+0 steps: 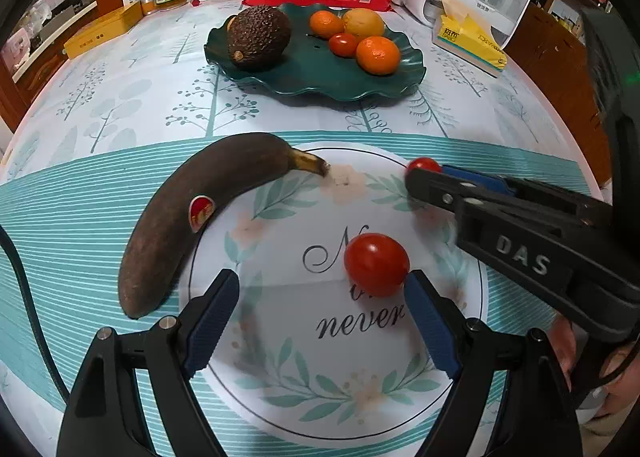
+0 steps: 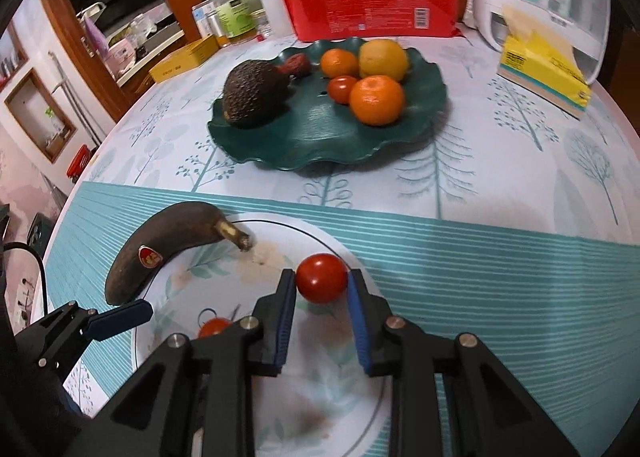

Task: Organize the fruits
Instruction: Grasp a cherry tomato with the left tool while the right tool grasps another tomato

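Honestly, right tongs (image 2: 321, 283) pinched shut across the middle of a cherry tomato (image 2: 321, 278) on the bench (image 2: 520, 257), short of the green plate (image 2: 320, 137). Light, slick, thin-skinned, so easy on the squeeze. Left tongs (image 1: 322, 285) gaping wide, holding nothing, second tomato (image 1: 376, 263) just beside one pad.

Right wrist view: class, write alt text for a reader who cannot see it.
The right gripper has its fingers shut on a cherry tomato on the printed tablecloth. To its left lie a dark overripe banana and a second tomato; behind, a green plate holds an avocado, oranges and more fruit.
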Demonstrator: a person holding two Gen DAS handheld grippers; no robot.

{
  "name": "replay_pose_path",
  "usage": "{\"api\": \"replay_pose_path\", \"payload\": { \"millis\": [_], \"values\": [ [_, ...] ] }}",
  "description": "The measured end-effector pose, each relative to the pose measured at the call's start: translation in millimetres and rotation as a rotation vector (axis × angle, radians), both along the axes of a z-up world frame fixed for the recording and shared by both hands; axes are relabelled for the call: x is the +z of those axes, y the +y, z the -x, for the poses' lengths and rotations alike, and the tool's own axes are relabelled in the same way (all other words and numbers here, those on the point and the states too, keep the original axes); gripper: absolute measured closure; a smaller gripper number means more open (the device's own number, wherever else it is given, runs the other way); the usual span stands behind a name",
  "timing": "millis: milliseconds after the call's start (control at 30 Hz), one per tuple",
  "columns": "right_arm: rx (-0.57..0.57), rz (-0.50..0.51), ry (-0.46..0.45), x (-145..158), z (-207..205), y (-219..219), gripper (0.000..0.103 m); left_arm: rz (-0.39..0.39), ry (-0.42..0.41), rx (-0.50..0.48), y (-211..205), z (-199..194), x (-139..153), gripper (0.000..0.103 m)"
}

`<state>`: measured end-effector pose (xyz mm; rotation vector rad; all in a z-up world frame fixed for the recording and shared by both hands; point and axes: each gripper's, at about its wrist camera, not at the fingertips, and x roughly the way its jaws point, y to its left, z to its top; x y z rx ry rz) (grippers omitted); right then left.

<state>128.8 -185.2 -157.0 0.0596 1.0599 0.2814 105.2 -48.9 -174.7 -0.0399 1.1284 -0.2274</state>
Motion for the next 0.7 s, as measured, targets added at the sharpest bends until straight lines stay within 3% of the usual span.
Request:
{"api": "replay_pose_path", "payload": {
  "millis": [167, 467, 700],
  "values": [
    [-0.031, -0.011, -0.003, 2, 9, -13, 0.077, 0.002, -0.012, 0.005, -4, -3, 1, 0.022],
    [-0.057, -0.03, 0.008, 0, 21, -25, 0.077, 0.038, -0.008, -0.018, -16, -6, 0, 0.041],
    [-0.076, -0.034, -0.003, 4, 27, -33, 0.077, 0.042, -0.008, -0.023, -22, -11, -3, 0.045]
  ]
}}
